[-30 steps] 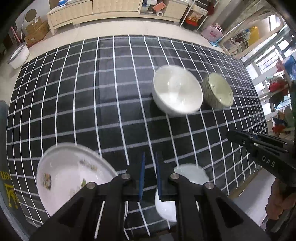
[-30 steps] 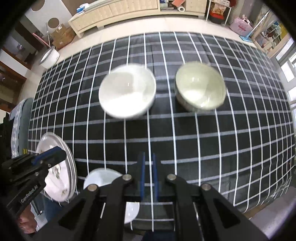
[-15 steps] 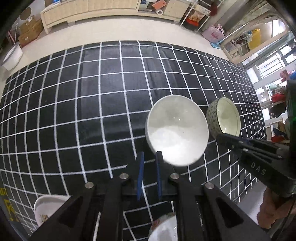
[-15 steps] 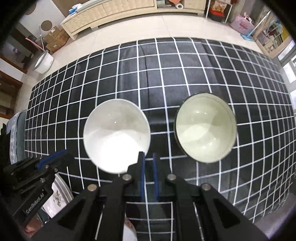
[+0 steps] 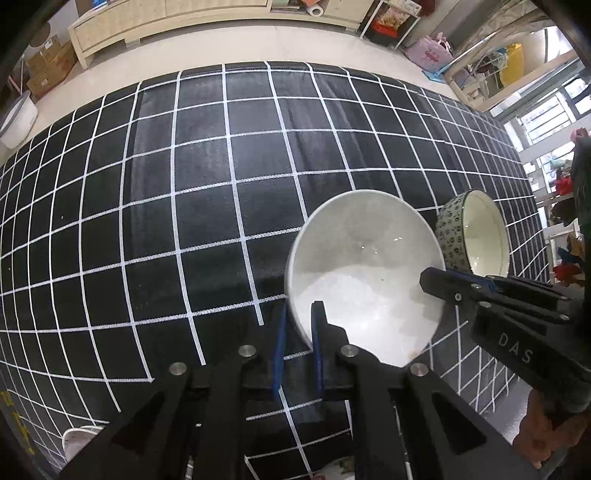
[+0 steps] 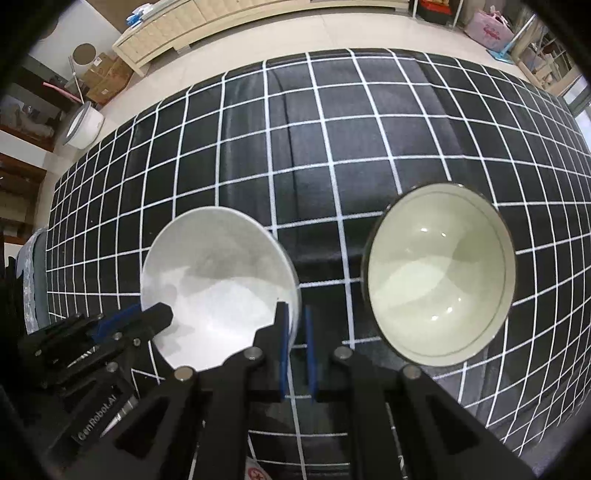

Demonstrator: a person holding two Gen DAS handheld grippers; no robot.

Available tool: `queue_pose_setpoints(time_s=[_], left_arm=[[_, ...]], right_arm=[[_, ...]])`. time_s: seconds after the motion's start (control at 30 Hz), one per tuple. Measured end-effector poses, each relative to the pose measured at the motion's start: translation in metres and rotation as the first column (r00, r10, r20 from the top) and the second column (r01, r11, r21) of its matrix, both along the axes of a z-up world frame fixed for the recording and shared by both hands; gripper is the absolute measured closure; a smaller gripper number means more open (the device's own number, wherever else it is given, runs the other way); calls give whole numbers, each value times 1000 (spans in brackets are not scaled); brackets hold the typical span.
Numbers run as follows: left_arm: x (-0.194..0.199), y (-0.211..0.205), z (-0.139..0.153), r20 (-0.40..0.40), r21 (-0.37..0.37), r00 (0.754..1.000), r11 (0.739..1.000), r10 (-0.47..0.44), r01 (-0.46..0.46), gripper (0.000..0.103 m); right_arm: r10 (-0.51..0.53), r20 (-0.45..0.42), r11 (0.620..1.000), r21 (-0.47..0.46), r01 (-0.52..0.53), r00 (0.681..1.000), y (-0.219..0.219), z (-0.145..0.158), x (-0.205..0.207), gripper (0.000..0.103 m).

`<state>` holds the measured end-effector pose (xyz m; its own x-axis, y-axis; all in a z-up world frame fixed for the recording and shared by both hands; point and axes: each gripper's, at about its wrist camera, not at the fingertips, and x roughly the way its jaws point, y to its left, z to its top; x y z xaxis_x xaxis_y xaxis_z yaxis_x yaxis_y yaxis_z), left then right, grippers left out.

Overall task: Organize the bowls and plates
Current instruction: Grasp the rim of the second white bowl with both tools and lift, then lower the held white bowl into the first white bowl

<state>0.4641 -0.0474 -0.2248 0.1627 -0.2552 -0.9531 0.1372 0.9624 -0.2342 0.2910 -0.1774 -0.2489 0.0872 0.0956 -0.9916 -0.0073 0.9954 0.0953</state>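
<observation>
The white bowl (image 5: 364,275) is sitting upright on the black checked cloth (image 5: 207,192), toward the near right part of the table. Your left gripper (image 5: 297,317) is straddling its near-left rim, one blue pad inside and one outside, jaws pinched onto the wall. Your right gripper (image 6: 294,325) is doing the same at the bowl's right rim (image 6: 291,295), jaws likewise clamped on the wall. Just beside it to the right, the patterned bowl (image 6: 439,273) is standing apart by a narrow strip of cloth, crowding that side. To the left and far side, the cloth is lying bare and wide, giving you free room out to the far table edge. At the near edge, a flowered plate (image 5: 79,439) is peeking from under your left gripper's frame, partly hidden. Beyond the table, a pale cabinet (image 5: 166,18) is running along the wall, and a white basin (image 6: 83,125) is resting on the floor.
</observation>
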Motion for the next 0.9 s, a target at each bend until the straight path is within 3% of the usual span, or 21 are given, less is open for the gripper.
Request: queue_pose_setpoints(time_s=[0.4, 0.6, 0.9], left_arm=[[-6, -14, -7, -5, 71, 999, 997, -44, 45, 92], [-41, -11, -10, -29, 67, 997, 995, -72, 74, 91], [-91, 1, -3, -55, 36, 996, 997, -64, 66, 92]], right_arm=[[22, -3, 997, -76, -22, 1000, 17, -13, -5, 93], [-29, -58, 1000, -4, 29, 998, 14, -19, -30, 93], [-14, -46, 999, -41, 13, 999, 36, -6, -75, 93]])
